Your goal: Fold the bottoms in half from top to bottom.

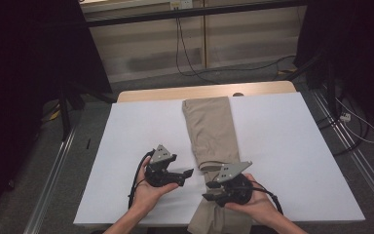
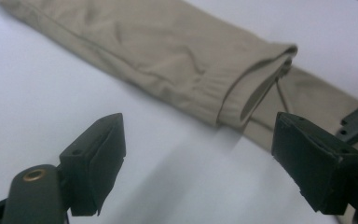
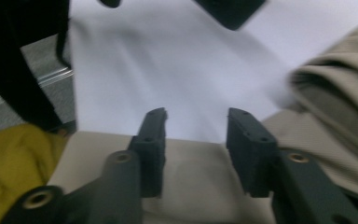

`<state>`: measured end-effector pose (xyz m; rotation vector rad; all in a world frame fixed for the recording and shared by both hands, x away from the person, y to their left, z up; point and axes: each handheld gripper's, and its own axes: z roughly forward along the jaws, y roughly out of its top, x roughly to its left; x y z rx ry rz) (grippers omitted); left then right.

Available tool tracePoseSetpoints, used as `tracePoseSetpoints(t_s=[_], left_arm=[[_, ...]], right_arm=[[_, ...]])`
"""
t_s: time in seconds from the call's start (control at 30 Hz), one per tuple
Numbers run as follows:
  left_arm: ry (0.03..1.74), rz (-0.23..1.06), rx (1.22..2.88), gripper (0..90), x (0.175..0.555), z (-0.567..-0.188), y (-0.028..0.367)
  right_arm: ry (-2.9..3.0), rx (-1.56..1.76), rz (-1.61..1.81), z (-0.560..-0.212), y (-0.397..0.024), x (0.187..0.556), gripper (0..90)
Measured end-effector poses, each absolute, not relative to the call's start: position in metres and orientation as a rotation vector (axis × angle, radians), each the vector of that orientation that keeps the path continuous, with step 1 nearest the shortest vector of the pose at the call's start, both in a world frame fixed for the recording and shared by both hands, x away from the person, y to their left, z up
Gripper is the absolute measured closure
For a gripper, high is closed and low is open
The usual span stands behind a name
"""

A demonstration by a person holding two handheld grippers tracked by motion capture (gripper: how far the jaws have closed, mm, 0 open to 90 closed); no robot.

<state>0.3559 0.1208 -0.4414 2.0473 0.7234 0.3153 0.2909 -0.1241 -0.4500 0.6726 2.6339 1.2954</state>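
Tan trousers (image 1: 209, 126) lie folded lengthwise down the middle of the white table (image 1: 282, 146), one end hanging over the front edge. An elastic-ribbed end (image 2: 256, 88) of the top layer, with a cord, lies across the lower layer. My left gripper (image 1: 187, 176) is just left of that end, jaws wide and empty (image 2: 199, 126), pointing at it. My right gripper (image 1: 208, 191) hovers over the trousers near the front edge. Its jaws (image 3: 196, 116) stand apart above the flat fabric (image 3: 200, 172) with nothing pinched between them.
A wooden strip (image 1: 204, 91) runs along the table's far edge. Metal rails (image 1: 355, 161) flank the table on the floor, and cables (image 1: 190, 63) trail behind it. Yellow cloth (image 3: 9, 158) sits at the lower left in the right gripper view.
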Motion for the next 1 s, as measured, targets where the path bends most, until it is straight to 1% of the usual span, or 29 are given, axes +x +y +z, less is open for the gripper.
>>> tracePoseSetpoints(t_s=[0.07, 0.17, 0.23, 0.27, 0.3, 0.33, 0.37, 0.43, 0.47, 0.5, 0.6, 0.73, 0.87, 1.0], left_arm=[[0.721, 0.304, 2.047, 17.4, 0.357, -0.444, 0.120], [0.709, 0.305, 2.061, 17.1, 0.355, -0.445, 0.118], [0.718, 0.294, 2.060, 17.1, 0.353, -0.446, 0.117], [0.719, 0.295, 2.062, 17.1, 0.353, -0.447, 0.117], [0.717, 0.291, 2.066, 17.1, 0.352, -0.447, 0.117], [0.716, 0.287, 2.068, 17.1, 0.352, -0.447, 0.117], [0.719, 0.284, 2.068, 17.1, 0.352, -0.448, 0.117], [0.716, 0.284, 2.075, 17.1, 0.353, -0.448, 0.116], [0.719, 0.278, 2.072, 17.1, 0.353, -0.449, 0.115], [0.721, 0.282, 2.066, 17.1, 0.353, -0.448, 0.116], [0.724, 0.273, 2.066, 17.1, 0.352, -0.448, 0.116], [0.741, 0.254, 2.051, 18.6, 0.353, -0.449, 0.115], [0.755, 0.242, 2.044, 20.1, 0.354, -0.450, 0.112], [0.765, 0.215, 2.044, 22.8, 0.357, -0.452, 0.112]], right_arm=[[2.652, 0.635, 1.255, -0.453, -0.117, 0.286, 45.1], [2.701, 0.589, 1.239, -0.460, -0.107, 0.282, 39.8], [2.721, 0.547, 1.158, -0.465, -0.102, 0.277, 37.3], [2.703, 0.510, 1.143, -0.466, -0.101, 0.273, 37.7], [2.706, 0.514, 1.136, -0.465, -0.102, 0.273, 39.5], [2.705, 0.513, 1.127, -0.464, -0.103, 0.272, 45.1], [2.704, 0.514, 1.123, -0.464, -0.105, 0.272, 52.5], [2.705, 0.522, 1.129, -0.462, -0.109, 0.272, 77.7], [2.709, 0.534, 1.124, -0.462, -0.110, 0.272, 85.2], [2.712, 0.548, 1.124, -0.461, -0.112, 0.273, 88.0], [2.702, 0.577, 1.162, -0.458, -0.116, 0.275, 89.0], [2.609, 0.654, 1.288, -0.441, -0.124, 0.284, 89.3], [2.489, 0.753, 1.368, -0.426, -0.139, 0.300, 89.3], [2.355, 0.869, 1.431, -0.409, -0.155, 0.328, 89.3]])
